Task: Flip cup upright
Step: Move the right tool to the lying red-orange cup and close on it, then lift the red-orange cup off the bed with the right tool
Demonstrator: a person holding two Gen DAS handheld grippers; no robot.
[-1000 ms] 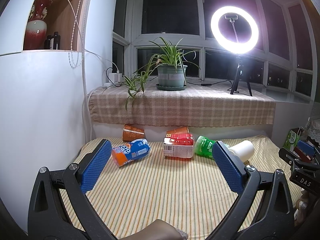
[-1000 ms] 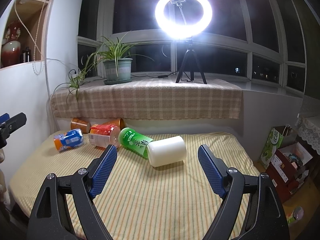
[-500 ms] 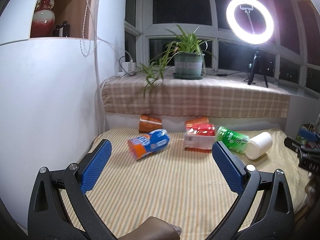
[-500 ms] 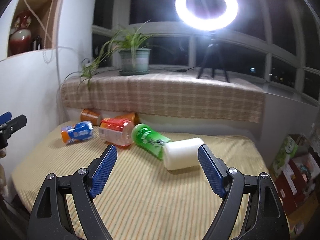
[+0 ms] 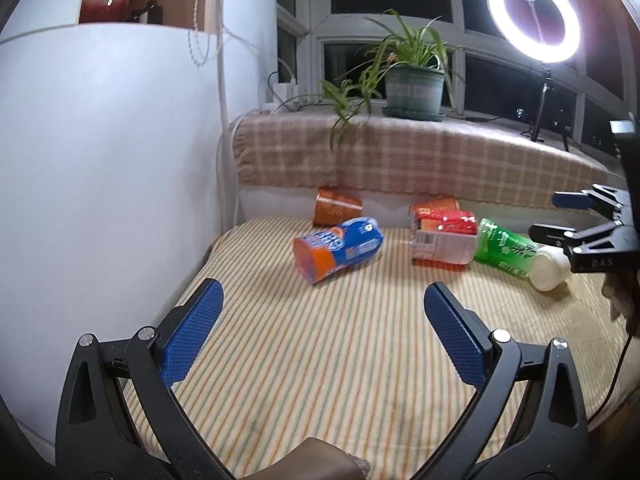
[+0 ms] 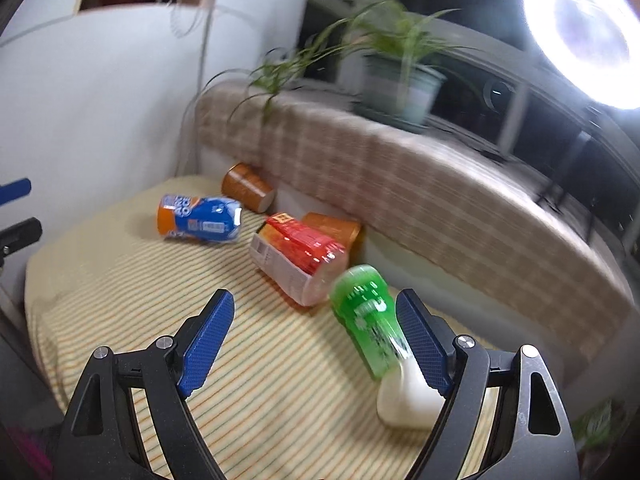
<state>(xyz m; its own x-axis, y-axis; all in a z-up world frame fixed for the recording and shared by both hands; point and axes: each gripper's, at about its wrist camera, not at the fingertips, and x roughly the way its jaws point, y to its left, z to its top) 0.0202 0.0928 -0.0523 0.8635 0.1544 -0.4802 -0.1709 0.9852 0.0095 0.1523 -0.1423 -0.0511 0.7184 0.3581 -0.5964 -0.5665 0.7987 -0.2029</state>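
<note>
Cloth [image 5: 340, 360] with thin stripes is spread over the table, and a checked blanket [image 5: 420, 160] is draped along the ledge behind it, where a potted plant [image 5: 414, 90] and a ring light [image 5: 534, 10] are seen. Six cups are laid on their sides on the cloth. A blue and orange cup [image 5: 338, 250] is placed toward the left, with a brown cup [image 5: 336, 212] behind it by the ledge. A red cup [image 5: 444, 238] is set in the middle, an orange cup [image 6: 334, 230] just behind it. A green cup [image 6: 366, 320] and a white cup [image 6: 406, 398] are lined up end to end on the right. The left gripper [image 5: 322, 332] is held released above bare cloth, nothing between its blue pads. The right gripper [image 6: 316, 338] is also spread wide, its right pad [image 6: 422, 344] just beside the green cup; contact cannot be told through the blur.
</note>
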